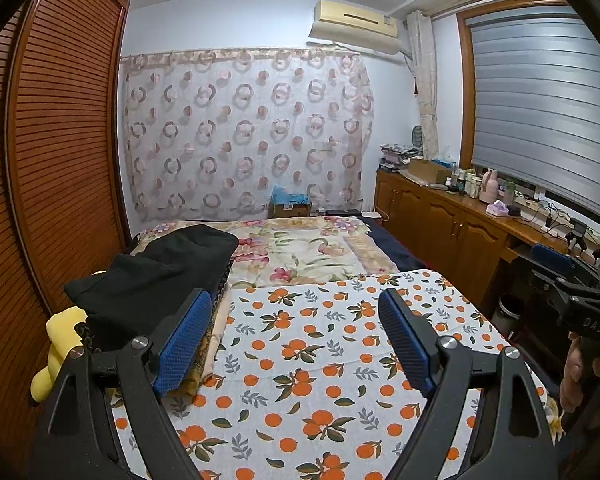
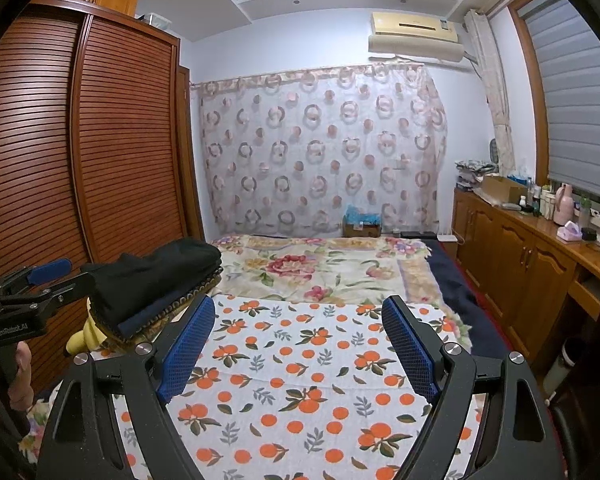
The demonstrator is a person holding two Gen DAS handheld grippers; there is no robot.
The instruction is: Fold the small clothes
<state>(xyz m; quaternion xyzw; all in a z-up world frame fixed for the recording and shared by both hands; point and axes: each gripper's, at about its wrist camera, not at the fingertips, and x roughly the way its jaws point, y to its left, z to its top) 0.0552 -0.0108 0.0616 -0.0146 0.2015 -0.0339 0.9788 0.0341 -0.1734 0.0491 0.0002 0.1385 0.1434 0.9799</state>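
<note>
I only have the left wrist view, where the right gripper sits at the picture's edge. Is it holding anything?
Observer: No. The right gripper has its jaws wide open with nothing between them; only the white cloth printed with oranges shows beyond them.
Operator: What lies under the folded black garment at the left?
Observer: Directly beneath the folded black garment lies a folded navy blue garment.
</note>
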